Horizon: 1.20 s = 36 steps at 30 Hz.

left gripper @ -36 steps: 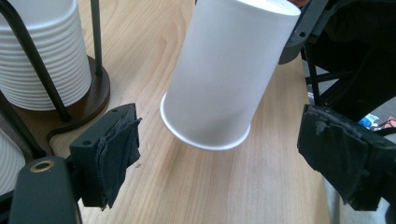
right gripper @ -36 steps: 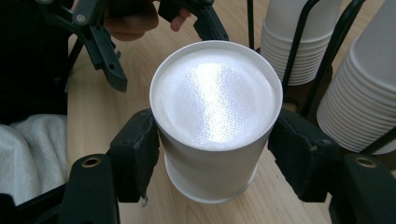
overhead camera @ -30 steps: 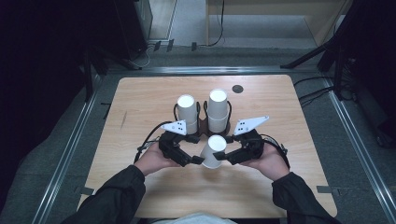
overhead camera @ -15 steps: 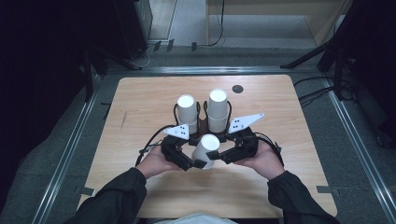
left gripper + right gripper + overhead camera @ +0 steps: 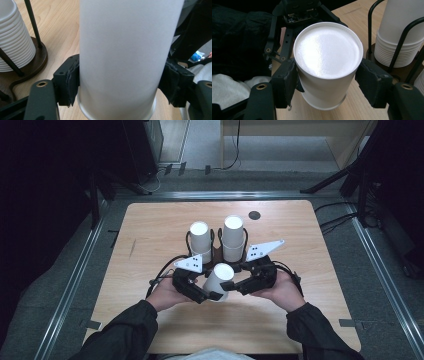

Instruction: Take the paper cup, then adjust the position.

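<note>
A white paper cup (image 5: 218,279), upside down and tilted with its closed base up toward the racks, sits between both grippers just above the desk (image 5: 320,310), in front of two stacks of cups (image 5: 233,238) in a wire holder. The right gripper (image 5: 327,77) pinches its upper wall from either side. The left gripper (image 5: 120,85), whose jaws have just been closing, has its pads against the wall near the rim, the cup between them. The cup's long axis runs upward along the left gripper's jaws. Both hands are equally near, so pulling the grippers apart along that axis would likely separate nested cups.
</note>
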### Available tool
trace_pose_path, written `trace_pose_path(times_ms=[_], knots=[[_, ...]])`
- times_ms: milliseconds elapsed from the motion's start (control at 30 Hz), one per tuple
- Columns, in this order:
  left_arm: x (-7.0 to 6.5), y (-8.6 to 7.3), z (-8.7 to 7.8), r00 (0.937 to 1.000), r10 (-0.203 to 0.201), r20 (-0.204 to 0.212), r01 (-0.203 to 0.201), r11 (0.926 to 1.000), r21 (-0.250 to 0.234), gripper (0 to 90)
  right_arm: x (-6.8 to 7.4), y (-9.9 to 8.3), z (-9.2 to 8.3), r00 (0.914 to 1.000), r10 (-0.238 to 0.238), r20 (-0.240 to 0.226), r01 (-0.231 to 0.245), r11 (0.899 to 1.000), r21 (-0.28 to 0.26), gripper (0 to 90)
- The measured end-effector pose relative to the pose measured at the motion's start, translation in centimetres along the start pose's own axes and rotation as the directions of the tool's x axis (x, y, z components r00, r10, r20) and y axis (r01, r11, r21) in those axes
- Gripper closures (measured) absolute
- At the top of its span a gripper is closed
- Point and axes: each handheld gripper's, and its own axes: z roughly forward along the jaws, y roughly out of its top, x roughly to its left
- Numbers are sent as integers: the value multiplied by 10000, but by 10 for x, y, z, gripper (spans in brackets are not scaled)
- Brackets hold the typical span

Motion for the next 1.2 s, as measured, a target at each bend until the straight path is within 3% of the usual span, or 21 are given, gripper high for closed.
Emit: trace_pose_path(times_ms=[33,67,133,433,633,867,1133,1200], knots=[[1,0,-1,10000,-42,88,42,10000,12,277,-1,0,0,10000,-65,-61,65,10000,-47,348],[2,1,-3,9998,-61,175,60,9999,82,281,-1,-1,0,9998,-197,-70,196,9997,-175,283],[3,2,-4,9997,-94,209,91,9998,162,281,-1,-2,0,9999,-103,-9,103,9999,41,223],[9,2,-17,9998,-174,21,173,9984,536,274,-5,-14,0,9990,-250,371,229,9982,558,237],[9,4,-22,10000,-45,-67,51,9963,863,275,-5,-21,5,9969,-624,477,579,9943,892,246],[15,7,-29,9999,19,-162,2,9923,1241,275,-8,-25,10,9975,-578,399,534,9932,1031,251],[21,8,-30,9997,162,-191,-123,9817,1902,276,-9,-26,16,9968,-712,356,666,9908,1177,250],[22,10,-29,9995,247,-180,-202,9759,2175,277,-9,-27,19,9967,-765,285,724,9895,1254,250]])
